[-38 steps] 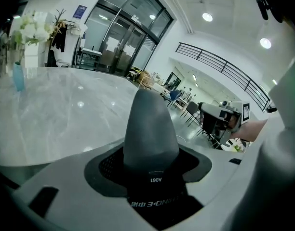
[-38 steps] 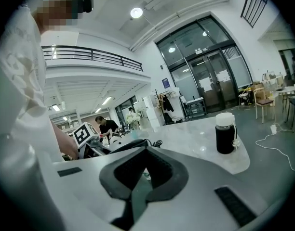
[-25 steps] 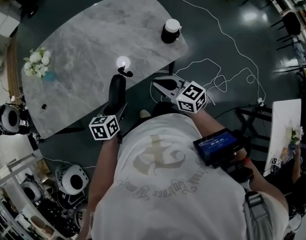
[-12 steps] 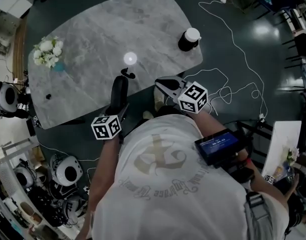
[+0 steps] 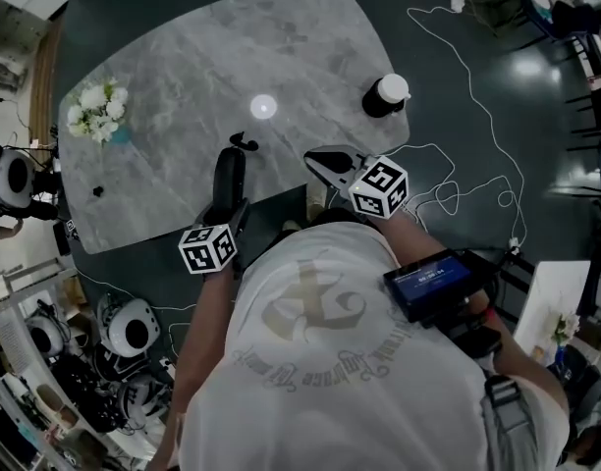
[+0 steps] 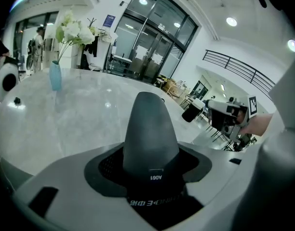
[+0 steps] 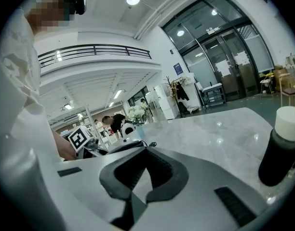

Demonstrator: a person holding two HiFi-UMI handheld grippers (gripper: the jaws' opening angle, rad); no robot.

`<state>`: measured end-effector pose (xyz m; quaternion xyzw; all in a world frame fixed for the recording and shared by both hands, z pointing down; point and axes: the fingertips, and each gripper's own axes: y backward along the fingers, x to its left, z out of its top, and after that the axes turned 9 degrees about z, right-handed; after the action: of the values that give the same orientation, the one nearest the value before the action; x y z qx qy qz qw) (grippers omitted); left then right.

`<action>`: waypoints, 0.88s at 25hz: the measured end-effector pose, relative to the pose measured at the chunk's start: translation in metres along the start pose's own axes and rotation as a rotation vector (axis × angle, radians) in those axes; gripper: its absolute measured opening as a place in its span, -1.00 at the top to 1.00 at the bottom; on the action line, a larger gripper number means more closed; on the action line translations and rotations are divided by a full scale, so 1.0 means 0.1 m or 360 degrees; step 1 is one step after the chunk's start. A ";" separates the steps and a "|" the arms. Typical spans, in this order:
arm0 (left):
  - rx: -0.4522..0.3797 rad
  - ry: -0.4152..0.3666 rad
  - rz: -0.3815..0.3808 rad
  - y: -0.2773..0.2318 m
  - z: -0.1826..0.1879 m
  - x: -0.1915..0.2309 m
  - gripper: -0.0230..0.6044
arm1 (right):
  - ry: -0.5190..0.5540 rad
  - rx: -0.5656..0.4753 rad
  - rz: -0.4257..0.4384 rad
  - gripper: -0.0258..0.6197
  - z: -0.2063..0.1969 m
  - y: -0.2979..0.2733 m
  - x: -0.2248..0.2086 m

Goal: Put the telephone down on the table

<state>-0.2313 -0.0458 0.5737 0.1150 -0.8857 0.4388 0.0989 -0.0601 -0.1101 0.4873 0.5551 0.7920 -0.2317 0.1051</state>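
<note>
The telephone (image 5: 229, 177) is a long black handset; my left gripper (image 5: 232, 212) is shut on its lower end. It points away from me, its far end above the near edge of the grey marble table (image 5: 183, 77). A short black cord end (image 5: 244, 144) curls at its tip. In the left gripper view the handset (image 6: 150, 134) rises between the jaws of the left gripper (image 6: 150, 179), held above the tabletop. My right gripper (image 5: 320, 162) hovers shut and empty just off the table's near edge; in its own view the right gripper (image 7: 137, 189) holds nothing.
A black bottle with a white cap (image 5: 385, 95) stands at the table's right end. White flowers in a blue vase (image 5: 97, 114) stand at its left end, with a small black object (image 5: 97, 191) near them. A white cable (image 5: 477, 116) snakes over the dark floor; headsets (image 5: 131, 330) lie at lower left.
The view has shifted so the table sits further right and nearer the grippers. Both grippers keep their pose, and the handset stays held in the left one.
</note>
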 end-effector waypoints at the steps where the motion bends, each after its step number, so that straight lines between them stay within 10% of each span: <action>1: 0.0003 -0.0001 0.0007 -0.02 0.03 0.01 0.03 | -0.0002 0.0003 0.0006 0.87 0.02 -0.02 -0.03; 22: -0.0012 -0.0001 0.0073 -0.89 0.70 -0.16 0.03 | -0.0076 0.0077 0.0092 0.87 0.04 -0.14 -0.76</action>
<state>-0.1951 -0.1523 0.5949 0.0943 -0.8898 0.4376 0.0889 -0.0458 -0.1786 0.5194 0.5745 0.7669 -0.2608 0.1171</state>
